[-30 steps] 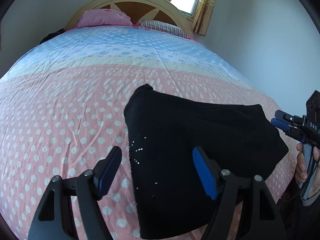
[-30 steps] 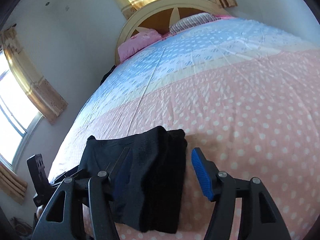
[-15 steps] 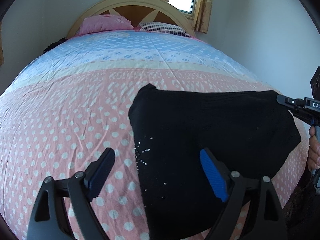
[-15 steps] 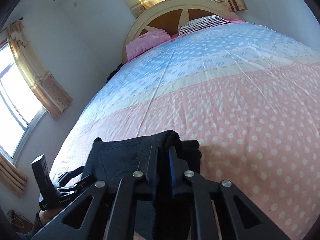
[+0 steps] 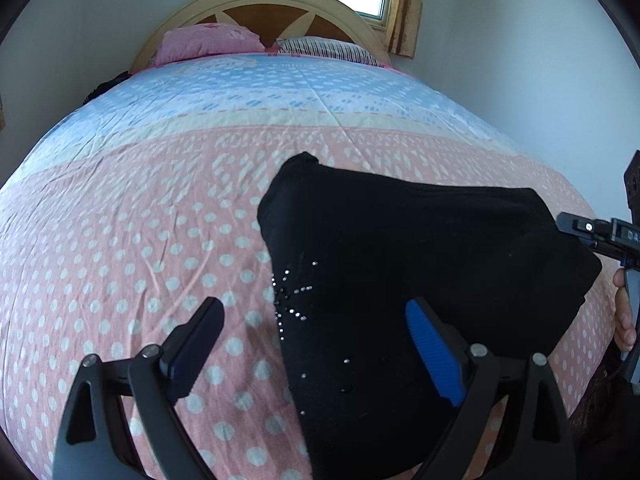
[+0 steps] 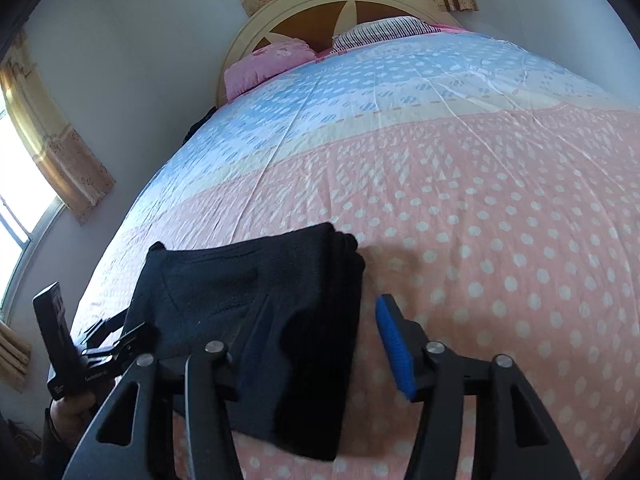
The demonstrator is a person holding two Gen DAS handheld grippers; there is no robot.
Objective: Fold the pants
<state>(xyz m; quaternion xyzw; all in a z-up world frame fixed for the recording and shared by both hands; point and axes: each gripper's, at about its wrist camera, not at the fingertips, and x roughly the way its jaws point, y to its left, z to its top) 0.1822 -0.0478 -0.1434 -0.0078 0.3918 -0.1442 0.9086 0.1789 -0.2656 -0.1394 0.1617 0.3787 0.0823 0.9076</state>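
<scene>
Here the pink-dotted quilt (image 5: 120, 240) carries the folded black pants (image 5: 420, 264) at its near edge, their long axis running across between the two hands. The left gripper (image 5: 316, 340), jaws just spread wide, straddles the rhinestone end without gripping. The right gripper (image 6: 320, 336), jaws just reopened, straddles the opposite edge, clamping nothing.

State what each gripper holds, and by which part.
Nothing: the left gripper and right gripper have just opened over the folded pants.
</scene>
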